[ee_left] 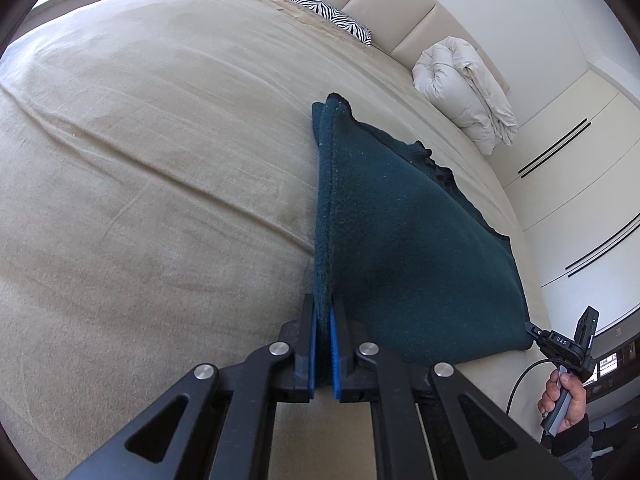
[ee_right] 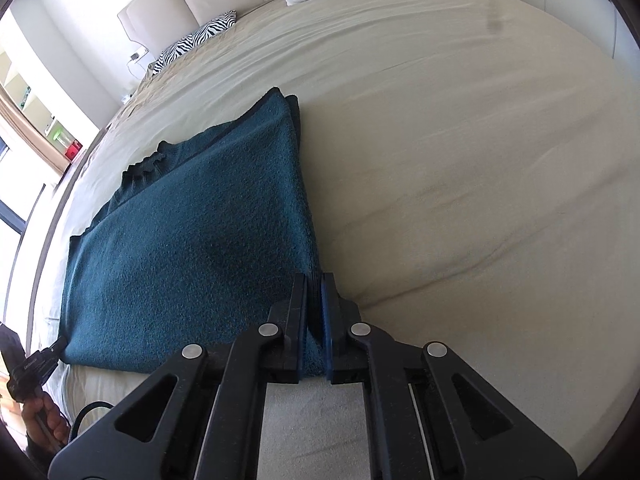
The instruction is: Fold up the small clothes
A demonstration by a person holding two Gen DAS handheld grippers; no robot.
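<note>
A dark teal knitted garment [ee_left: 400, 240] lies folded on the beige bed [ee_left: 160, 160]. My left gripper [ee_left: 323, 312] is shut on its near left corner, pinching the doubled edge between blue pads. My right gripper [ee_right: 315, 292] is shut on the near right corner of the same garment [ee_right: 192, 240]. The cloth stretches flat between the two grippers. A ribbed hem shows along the far edge [ee_right: 146, 164]. The right gripper also shows at the lower right of the left wrist view [ee_left: 568, 344], and the left one at the lower left of the right wrist view [ee_right: 36, 364].
A zebra-print pillow [ee_left: 328, 14] and a bunched white duvet [ee_left: 464, 92] lie at the head of the bed against a padded headboard [ee_left: 400, 8]. White wardrobe doors [ee_left: 580, 184] stand beyond the bed's right edge. A window and shelves [ee_right: 36, 120] stand to the left.
</note>
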